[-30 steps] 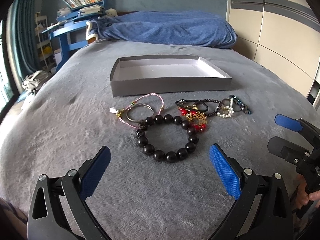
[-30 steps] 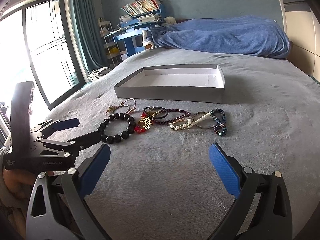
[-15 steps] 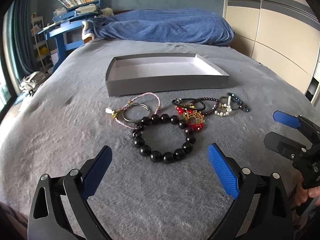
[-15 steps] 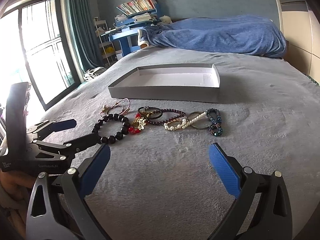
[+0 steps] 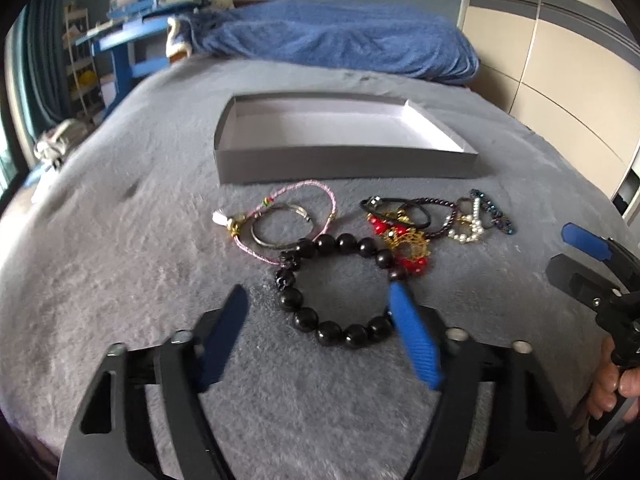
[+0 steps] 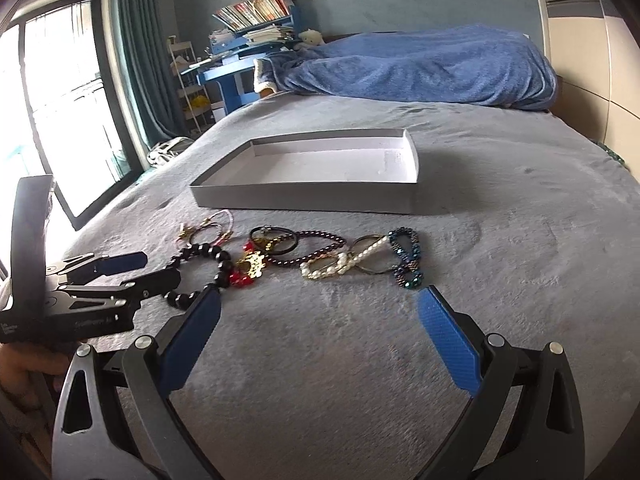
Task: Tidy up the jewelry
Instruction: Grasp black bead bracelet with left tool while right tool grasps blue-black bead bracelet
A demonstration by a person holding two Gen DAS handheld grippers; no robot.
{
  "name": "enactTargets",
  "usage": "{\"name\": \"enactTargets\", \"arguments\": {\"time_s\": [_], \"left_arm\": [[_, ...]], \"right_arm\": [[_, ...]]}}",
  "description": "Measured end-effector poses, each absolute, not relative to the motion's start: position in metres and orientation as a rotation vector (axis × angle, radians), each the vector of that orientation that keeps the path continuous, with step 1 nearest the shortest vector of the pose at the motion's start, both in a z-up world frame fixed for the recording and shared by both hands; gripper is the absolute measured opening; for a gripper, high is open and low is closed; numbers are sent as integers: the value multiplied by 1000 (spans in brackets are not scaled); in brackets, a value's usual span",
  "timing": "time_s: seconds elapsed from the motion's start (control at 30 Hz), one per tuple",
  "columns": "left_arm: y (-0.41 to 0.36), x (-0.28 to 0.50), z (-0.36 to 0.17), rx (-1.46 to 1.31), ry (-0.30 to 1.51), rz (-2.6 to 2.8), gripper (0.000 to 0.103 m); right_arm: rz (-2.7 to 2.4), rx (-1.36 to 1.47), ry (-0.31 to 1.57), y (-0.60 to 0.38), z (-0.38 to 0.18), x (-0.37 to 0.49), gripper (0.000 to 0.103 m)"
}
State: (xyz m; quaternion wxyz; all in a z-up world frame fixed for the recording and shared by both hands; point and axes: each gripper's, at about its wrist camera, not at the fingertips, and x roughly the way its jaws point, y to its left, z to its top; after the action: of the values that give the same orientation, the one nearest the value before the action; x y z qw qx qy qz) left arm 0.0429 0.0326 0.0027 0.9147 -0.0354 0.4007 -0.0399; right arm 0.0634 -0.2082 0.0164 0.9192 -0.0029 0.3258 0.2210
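Left gripper (image 5: 318,304) fingers now closing round black bead bracelet (image 5: 340,284), no bite yet | right gripper (image 6: 320,312) fingers wide, idle | grey box (image 5: 344,162) unfilled; first pickup starting.

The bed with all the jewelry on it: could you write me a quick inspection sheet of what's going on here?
Surface: grey fleece bed cover.
Job's things: shallow grey box, nothing in it; bracelets in a row in front of it, among them black beads, a pink cord, pearls and blue beads.
Clutter: nothing seen on the cover.
Grippers: left gripper low over the black beads, jaws closing, beads between them, not yet pinched; right gripper open, holding nothing.
Cables: nothing seen.
Surroundings: blue blanket, blue desk piled with books, window, wardrobe.
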Motion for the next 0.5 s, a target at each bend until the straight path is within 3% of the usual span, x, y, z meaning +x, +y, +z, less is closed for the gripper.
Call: {"name": "enactTargets", "arguments": {"time_s": [0.23,0.5], "left_arm": [[39,55,-12,-88,895,-57,19],[53,40,0,-112,865,-38,15]], "right_arm": [[435,-3,683,-208,15,73,98],[402,4,702,-213,13,85,98]]}}
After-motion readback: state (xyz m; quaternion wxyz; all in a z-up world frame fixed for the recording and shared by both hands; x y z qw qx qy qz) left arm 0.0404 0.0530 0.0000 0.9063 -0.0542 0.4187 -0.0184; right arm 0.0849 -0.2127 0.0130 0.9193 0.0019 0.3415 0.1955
